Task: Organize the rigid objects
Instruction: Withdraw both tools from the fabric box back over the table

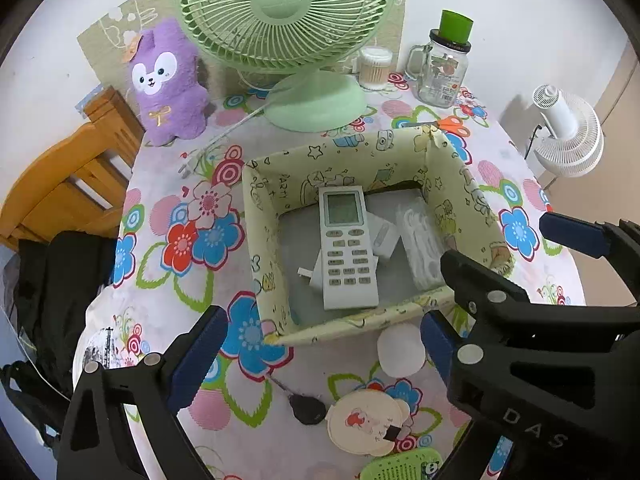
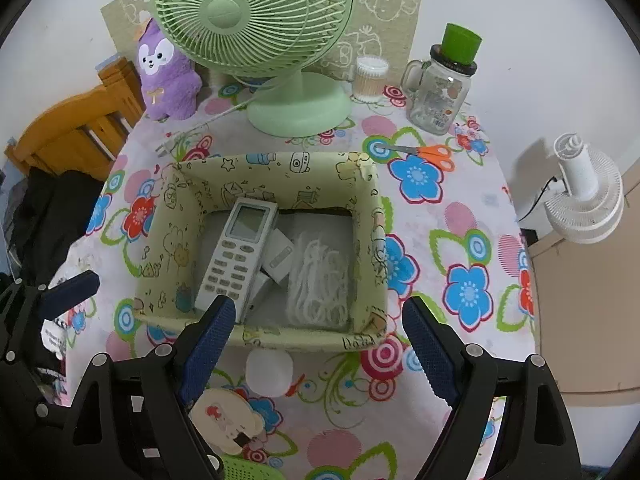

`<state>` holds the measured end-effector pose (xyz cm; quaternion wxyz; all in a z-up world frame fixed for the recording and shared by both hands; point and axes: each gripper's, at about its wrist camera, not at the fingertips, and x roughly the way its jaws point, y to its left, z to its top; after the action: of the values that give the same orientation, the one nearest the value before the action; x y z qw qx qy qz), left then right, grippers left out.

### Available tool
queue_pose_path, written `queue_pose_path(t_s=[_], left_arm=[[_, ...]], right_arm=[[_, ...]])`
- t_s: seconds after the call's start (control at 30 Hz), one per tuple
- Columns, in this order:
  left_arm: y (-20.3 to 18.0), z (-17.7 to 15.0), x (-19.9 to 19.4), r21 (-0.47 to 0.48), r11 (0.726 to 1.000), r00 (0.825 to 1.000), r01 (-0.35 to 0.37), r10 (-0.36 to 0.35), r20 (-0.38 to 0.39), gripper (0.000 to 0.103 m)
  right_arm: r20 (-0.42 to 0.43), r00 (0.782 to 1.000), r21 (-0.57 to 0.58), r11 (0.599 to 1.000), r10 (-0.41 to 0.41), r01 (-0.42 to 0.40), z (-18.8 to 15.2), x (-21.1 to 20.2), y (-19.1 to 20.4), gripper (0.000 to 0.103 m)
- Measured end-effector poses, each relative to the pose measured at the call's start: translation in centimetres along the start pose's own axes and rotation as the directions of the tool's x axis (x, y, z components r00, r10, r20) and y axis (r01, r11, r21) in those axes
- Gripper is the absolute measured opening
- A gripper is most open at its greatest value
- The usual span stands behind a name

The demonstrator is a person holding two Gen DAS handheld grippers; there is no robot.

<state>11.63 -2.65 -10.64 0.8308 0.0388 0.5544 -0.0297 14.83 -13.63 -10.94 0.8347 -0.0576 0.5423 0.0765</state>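
Observation:
A yellow-green patterned storage box (image 1: 344, 152) (image 2: 172, 216) stands mid-table. Inside lie a white remote control (image 1: 347, 248) (image 2: 236, 252), white chargers (image 1: 384, 236) (image 2: 280, 256) and a bag of white cable (image 1: 420, 240) (image 2: 320, 280). In front of the box on the cloth lie a white round pad (image 1: 401, 350) (image 2: 269, 372), a cream cartoon mirror (image 1: 366, 420) (image 2: 226, 420), a black key fob (image 1: 307, 408) and a green comb (image 1: 404, 466). My left gripper (image 1: 320, 356) is open and empty before the box. My right gripper (image 2: 316, 354) is open and empty at the box's near wall.
A green desk fan (image 1: 288, 12) (image 2: 256, 20), purple plush toy (image 1: 166, 80), cotton swab jar (image 1: 374, 66), glass mug jar with green lid (image 1: 442, 68) and orange scissors (image 2: 434, 154) stand behind the box. A wooden chair (image 1: 72, 172) is left, a white fan (image 2: 584, 192) right.

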Motion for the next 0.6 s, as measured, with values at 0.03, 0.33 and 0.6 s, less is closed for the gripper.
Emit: queue_pose_path(t_s=[0.03,0.33,0.6], left_arm=[[-0.1,-0.2,-0.2,0.001,1.0,1.0,-0.002,0.002,0.004,0.098],[0.0,-1.5,-1.6,-0.027,1.0,1.0,0.008,-0.007,0.019,0.098],[-0.1,-2.6,-2.7,-0.028,1.0,0.999,0.004,-0.003,0.036,0.096]], right_arm=[[0.002,1.0,-0.003,1.0,-0.001,0.001,-0.1,-0.2,0.0,0.088],[0.029,1.0,-0.012,1.0,0.006,-0.006,-1.4,-1.9,0.3,0.088],[0.035,0.999,-0.014,0.999,0.03,-0.029,-2.5,-3.1,0.6,0.087]])
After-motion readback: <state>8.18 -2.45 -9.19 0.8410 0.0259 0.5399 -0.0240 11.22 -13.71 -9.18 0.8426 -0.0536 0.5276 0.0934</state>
